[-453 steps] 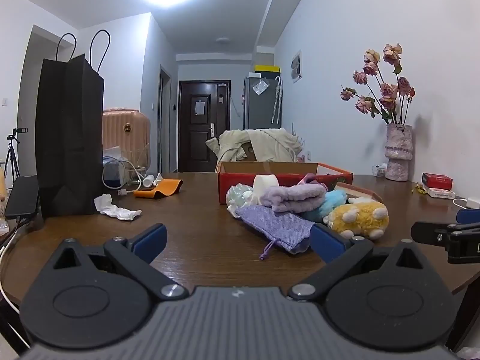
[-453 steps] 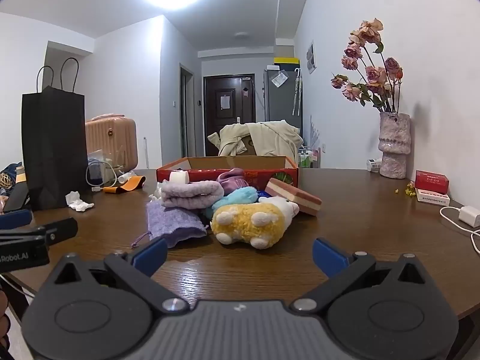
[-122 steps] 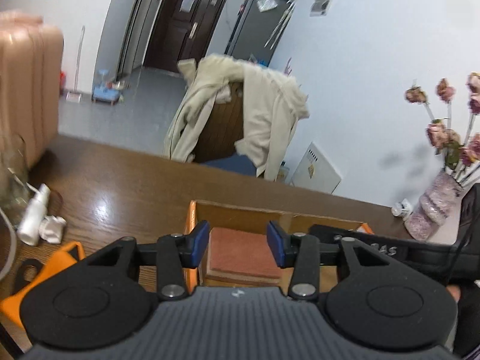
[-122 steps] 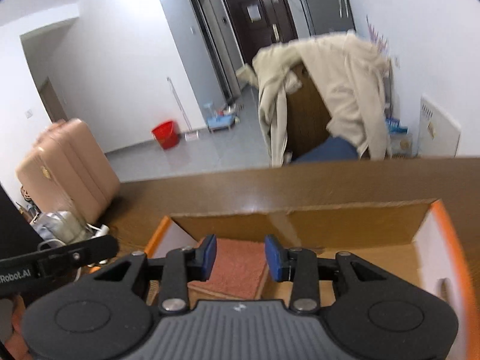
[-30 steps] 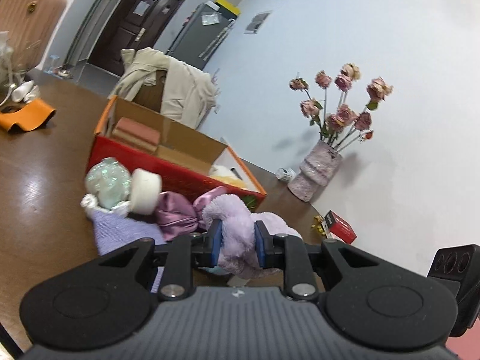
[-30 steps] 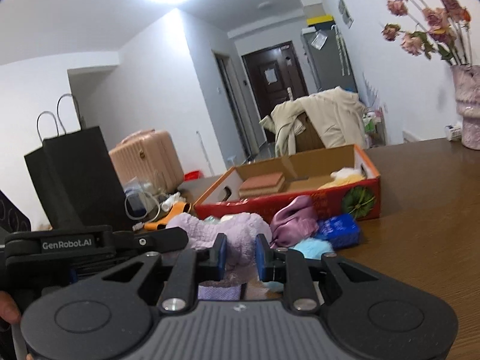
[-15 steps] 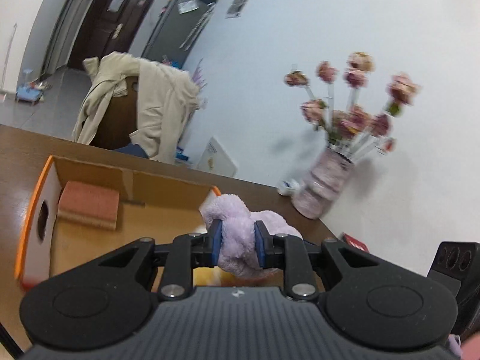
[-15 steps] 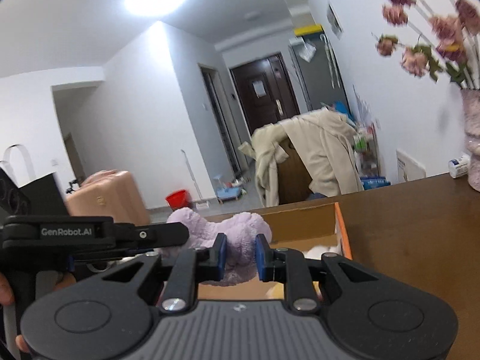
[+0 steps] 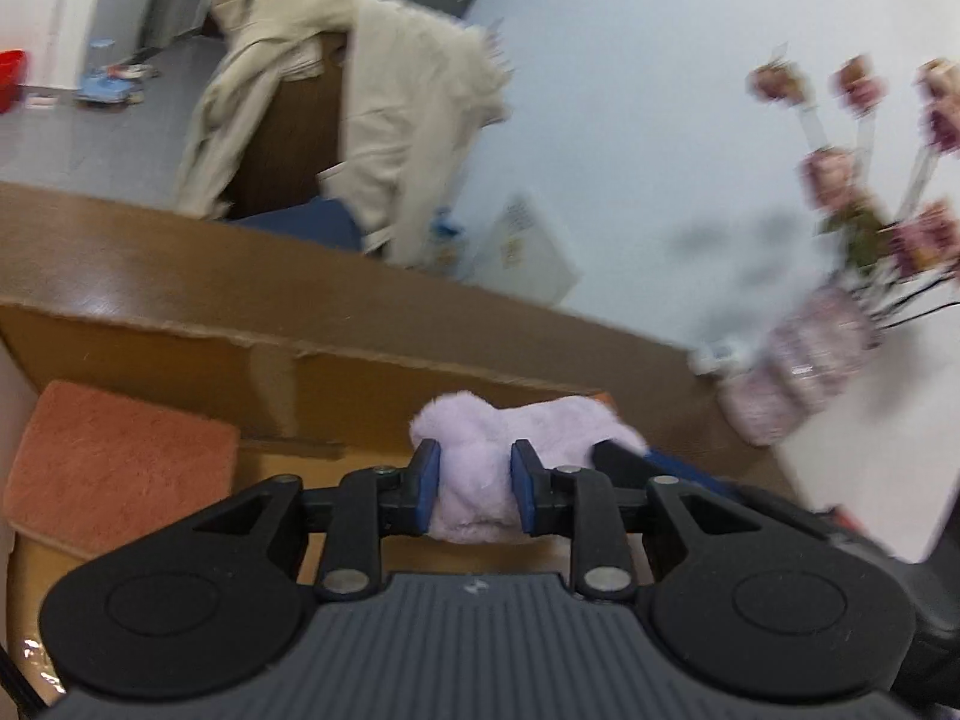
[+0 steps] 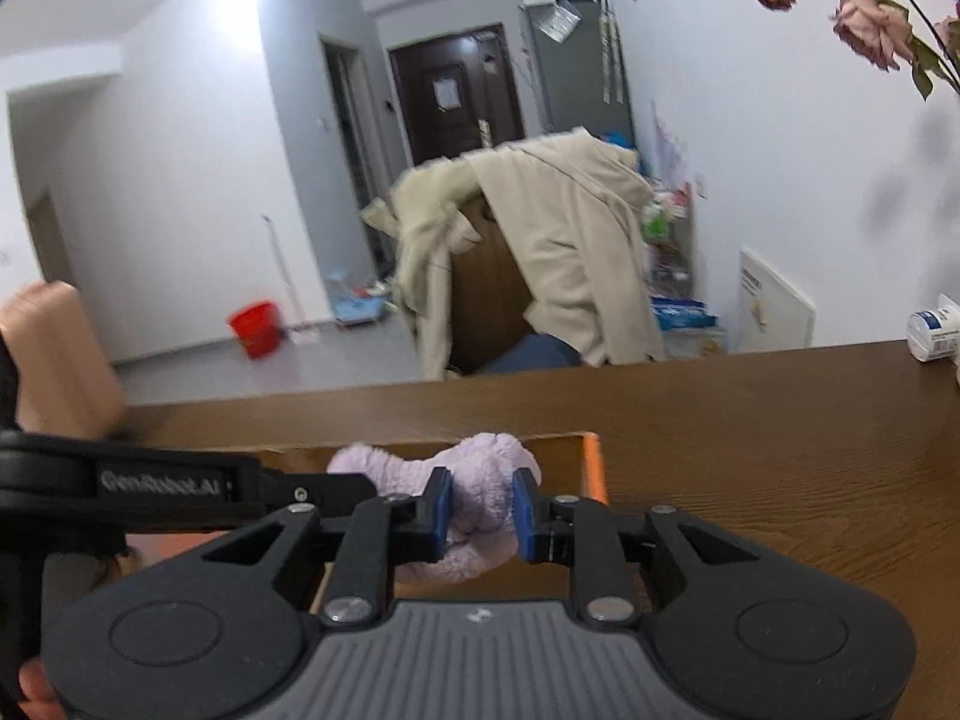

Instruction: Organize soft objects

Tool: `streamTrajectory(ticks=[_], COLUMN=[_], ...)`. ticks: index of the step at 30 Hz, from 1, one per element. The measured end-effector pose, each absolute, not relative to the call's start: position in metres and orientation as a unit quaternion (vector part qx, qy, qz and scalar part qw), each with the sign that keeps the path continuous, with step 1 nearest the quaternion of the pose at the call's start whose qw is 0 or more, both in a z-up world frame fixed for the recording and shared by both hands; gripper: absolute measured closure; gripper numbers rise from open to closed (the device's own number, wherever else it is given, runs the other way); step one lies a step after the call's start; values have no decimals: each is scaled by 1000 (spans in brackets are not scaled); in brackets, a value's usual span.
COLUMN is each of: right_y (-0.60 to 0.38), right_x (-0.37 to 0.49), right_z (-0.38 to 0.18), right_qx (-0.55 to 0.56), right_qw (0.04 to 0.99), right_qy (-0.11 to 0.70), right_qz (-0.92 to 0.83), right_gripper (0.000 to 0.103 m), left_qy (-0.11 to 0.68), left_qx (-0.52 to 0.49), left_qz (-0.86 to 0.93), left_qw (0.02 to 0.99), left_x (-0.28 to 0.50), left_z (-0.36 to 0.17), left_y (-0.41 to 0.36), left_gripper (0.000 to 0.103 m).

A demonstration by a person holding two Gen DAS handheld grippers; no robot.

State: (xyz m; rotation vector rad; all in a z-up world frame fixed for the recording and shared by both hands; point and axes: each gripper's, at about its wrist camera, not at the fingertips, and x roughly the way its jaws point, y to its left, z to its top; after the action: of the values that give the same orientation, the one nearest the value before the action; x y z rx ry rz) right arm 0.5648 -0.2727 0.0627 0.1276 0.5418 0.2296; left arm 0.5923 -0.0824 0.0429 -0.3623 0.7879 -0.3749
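Note:
A fluffy lilac cloth [image 9: 528,426] hangs between both grippers above the open cardboard box [image 9: 180,348]. My left gripper [image 9: 474,492] has its blue pads against one end of the cloth, and its jaws are opening. The other end, seen in the right wrist view as the same lilac cloth [image 10: 480,456], lies between the pads of my right gripper [image 10: 480,516], whose jaws are opening too. The left gripper [image 10: 354,489] reaches in from the left there. A folded salmon towel [image 9: 120,450] lies in the box at the left.
The box's orange rim [image 10: 594,468] sits on a brown wooden table [image 10: 780,450]. A vase of dried roses [image 9: 798,372] stands at the right, with a white bottle [image 10: 936,324] near it. Beyond the table's far edge is a chair draped with a beige coat [image 10: 540,240].
Both grippers carried the lilac cloth from the pile in front of the box to above the box's inside, tilting further down. The jaws now stand slightly wider.

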Motion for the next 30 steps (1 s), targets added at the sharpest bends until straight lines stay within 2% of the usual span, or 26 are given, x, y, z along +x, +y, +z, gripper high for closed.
streamTrajectory(ticks=[2,4,5,11,15,17,20,22,25,27,30], right_y=[-273,-273,-273,-277,-278,-275,-270,-268,-265,-264,-263], right_x=[574,573,571,533,485,453,405,370,322,293,251], right_z=[57,59,61,95,132,151,172,181,185,182,173], right_qx=[66,64,57,53,32,14,-9,-18,-29,-35,-42], right_qw=[951,952,956,967,972,975,977,978,977,977,980], right_qy=[281,279,270,227,199,182,161,146,130,122,107], right_qz=[107,108,100,105,118,127,140,150,165,170,161], right_gripper=[79,61,59,57,48,47,41,37,34,30,28], left_qy=[387,384,379,334,301,283,253,247,235,221,197], left_qx=[-164,-158,-154,-142,-117,-112,-107,-106,-90,-78,-54], left_qz=[-185,-184,-184,-171,-147,-151,-162,-168,-165,-164,-162], left_qw=[888,891,894,916,935,941,948,948,954,958,965], left_x=[592,588,585,549,501,474,424,392,345,315,270], left_z=[37,39,43,91,127,145,165,170,169,165,155], left_y=[-85,-83,-83,-69,-59,-51,-35,-23,-8,1,13], left_gripper=[77,76,76,75,75,74,58,58,50,35,22])
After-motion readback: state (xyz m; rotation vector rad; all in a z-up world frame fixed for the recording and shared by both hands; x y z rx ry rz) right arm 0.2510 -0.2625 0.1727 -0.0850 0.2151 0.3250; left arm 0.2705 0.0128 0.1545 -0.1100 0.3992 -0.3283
